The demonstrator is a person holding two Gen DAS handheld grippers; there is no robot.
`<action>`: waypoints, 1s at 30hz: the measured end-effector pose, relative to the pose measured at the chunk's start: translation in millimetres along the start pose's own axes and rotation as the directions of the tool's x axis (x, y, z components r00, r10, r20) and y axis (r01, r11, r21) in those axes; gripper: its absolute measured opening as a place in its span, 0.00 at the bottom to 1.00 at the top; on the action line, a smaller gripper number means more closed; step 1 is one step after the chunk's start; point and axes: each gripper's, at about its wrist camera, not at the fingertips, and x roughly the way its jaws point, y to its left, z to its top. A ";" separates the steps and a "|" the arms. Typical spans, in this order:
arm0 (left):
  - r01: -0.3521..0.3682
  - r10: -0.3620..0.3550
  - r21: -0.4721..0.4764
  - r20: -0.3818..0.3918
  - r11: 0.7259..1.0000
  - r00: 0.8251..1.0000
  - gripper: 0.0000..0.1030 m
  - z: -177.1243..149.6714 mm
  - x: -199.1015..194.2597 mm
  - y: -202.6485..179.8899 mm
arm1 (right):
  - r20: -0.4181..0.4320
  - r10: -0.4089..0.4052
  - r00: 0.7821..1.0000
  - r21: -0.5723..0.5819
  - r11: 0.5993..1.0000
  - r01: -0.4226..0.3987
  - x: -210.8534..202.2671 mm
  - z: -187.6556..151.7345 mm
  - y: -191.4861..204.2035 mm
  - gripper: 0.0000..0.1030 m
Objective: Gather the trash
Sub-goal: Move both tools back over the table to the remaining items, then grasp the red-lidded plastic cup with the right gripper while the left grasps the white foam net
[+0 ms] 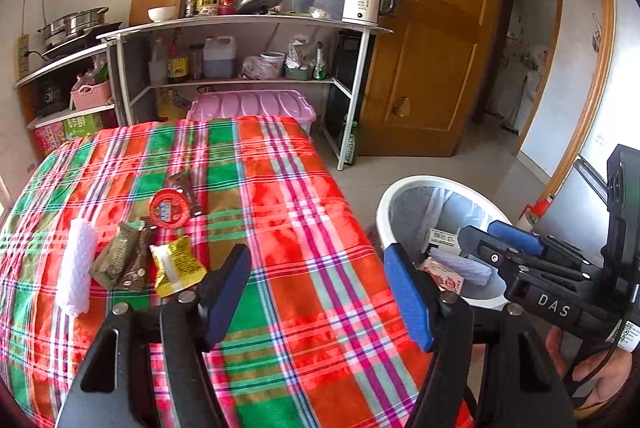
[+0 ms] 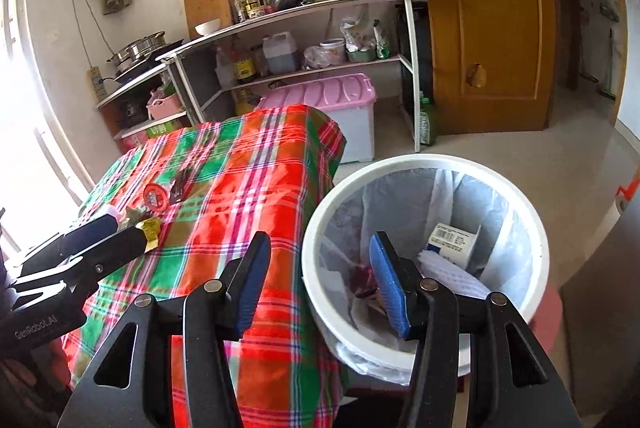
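Several pieces of trash lie on the plaid tablecloth (image 1: 304,228): a white foam net (image 1: 76,268), a brown wrapper (image 1: 116,260), a yellow packet (image 1: 178,264), a red round lid (image 1: 170,207) and a dark wrapper (image 1: 188,191). My left gripper (image 1: 320,288) hangs open over the cloth to their right, holding nothing. A white lined trash bin (image 2: 400,161) stands beside the table with a barcoded box (image 2: 452,240) and white foam (image 2: 448,272) inside. My right gripper (image 2: 320,276) is open and empty at the bin's near rim. The left gripper (image 2: 116,232) also shows beside the yellow packet (image 2: 150,230).
A white shelf unit (image 1: 248,23) with pots, bottles and a kettle (image 1: 366,1) lines the far wall. A pink-lidded storage box (image 1: 252,105) stands behind the table. A wooden door (image 1: 436,39) stands open at the right. A hand (image 1: 592,368) holds the right gripper's handle.
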 end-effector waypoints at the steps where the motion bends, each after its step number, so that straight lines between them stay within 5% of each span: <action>1: -0.011 0.011 -0.012 0.001 1.000 1.000 0.69 -0.8 -1.9 8.0 | -0.003 0.009 1.000 -0.005 1.000 -0.009 1.8 0.2 4.9 0.55; 17: -0.210 0.213 -0.185 -0.001 0.960 0.977 0.71 -20.0 -24.0 121.8 | -0.059 0.106 0.993 -0.075 0.991 -0.111 46.4 7.6 80.2 0.56; 30: -0.270 0.260 -0.259 -0.071 0.927 0.963 0.71 -31.9 -11.8 177.2 | -0.111 0.178 0.978 -0.124 0.974 -0.192 92.8 22.2 136.1 0.57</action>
